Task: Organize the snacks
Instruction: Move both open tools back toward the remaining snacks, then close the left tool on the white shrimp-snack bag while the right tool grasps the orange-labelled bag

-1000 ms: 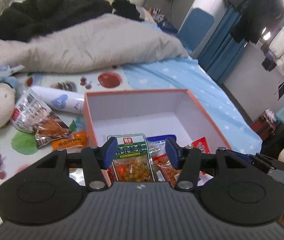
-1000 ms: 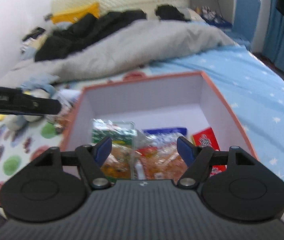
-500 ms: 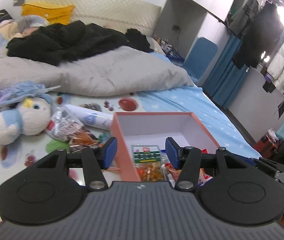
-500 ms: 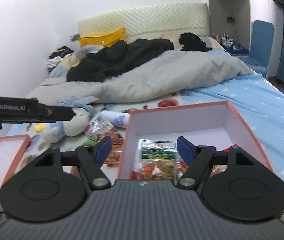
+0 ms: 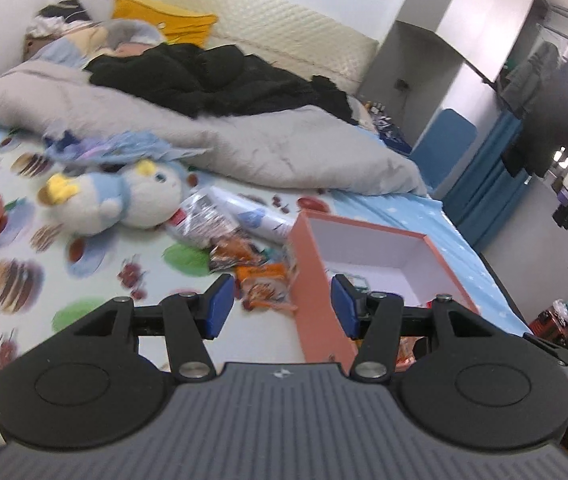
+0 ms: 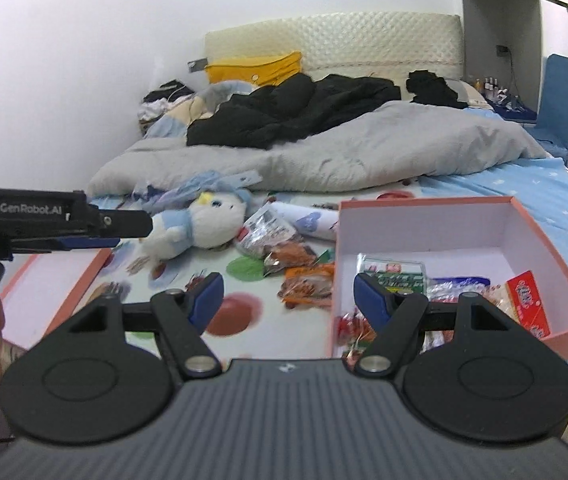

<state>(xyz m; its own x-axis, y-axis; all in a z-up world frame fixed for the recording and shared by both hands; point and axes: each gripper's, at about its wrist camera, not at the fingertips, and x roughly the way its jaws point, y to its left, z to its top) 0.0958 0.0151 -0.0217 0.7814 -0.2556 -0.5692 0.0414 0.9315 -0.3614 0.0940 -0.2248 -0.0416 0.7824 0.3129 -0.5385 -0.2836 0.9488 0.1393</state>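
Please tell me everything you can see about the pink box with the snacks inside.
The box is an open, lidless carton, seemingly cardboard, salmon-pink outside with white inner walls. It sits upright on the bed's printed sheet, beside the blue sheet. Several snack packets lie on its floor, among them a green one and a red one; the far half is bare. More snacks lie just outside its left wall.

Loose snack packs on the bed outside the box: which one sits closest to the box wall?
The orange packet, lying right beside the box on its left. The silver-and-red bag lies farther back toward the plush toy.
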